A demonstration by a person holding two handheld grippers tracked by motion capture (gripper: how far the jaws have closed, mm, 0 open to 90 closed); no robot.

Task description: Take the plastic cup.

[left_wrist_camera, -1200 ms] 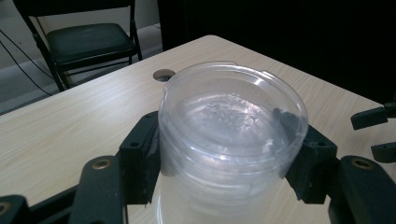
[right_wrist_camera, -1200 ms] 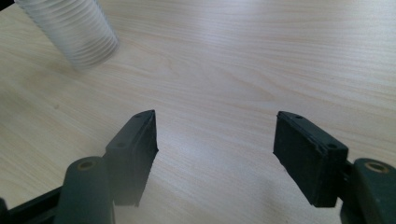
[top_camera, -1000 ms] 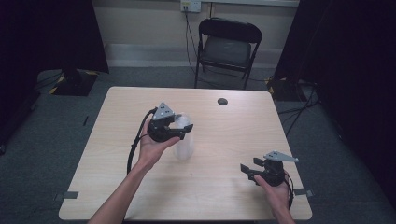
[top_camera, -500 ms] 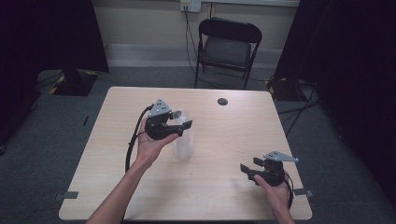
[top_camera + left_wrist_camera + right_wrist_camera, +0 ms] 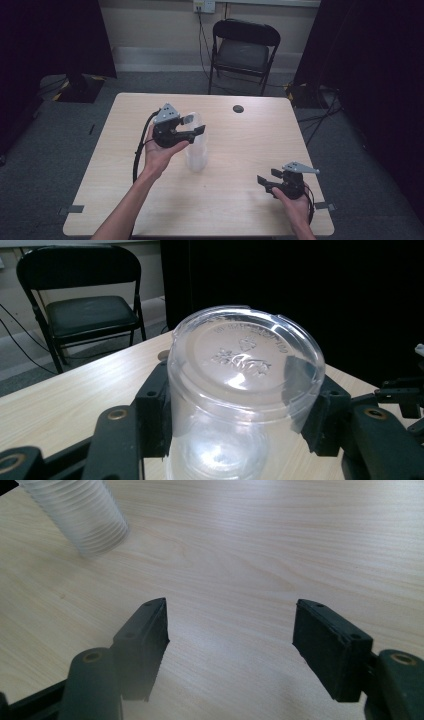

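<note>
Top cup gripped on the stack

The left gripper (image 5: 196, 131) has edged up, jaws clamped on the top clear cup (image 5: 245, 375) of the stack (image 5: 196, 152) mid-table (likely separating it); right gripper (image 5: 264, 182) rests, jaws apart.

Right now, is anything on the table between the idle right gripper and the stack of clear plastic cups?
Nothing visible. Bare tabletop lies between the open right gripper and the stack of clear plastic cups. The left gripper is closed on the top cup from the far side.

A light wood-grain counter (image 5: 235, 200) carries a stack of clear plastic cups (image 5: 196, 155) and 1 small dark disc (image 5: 238, 108).
</note>
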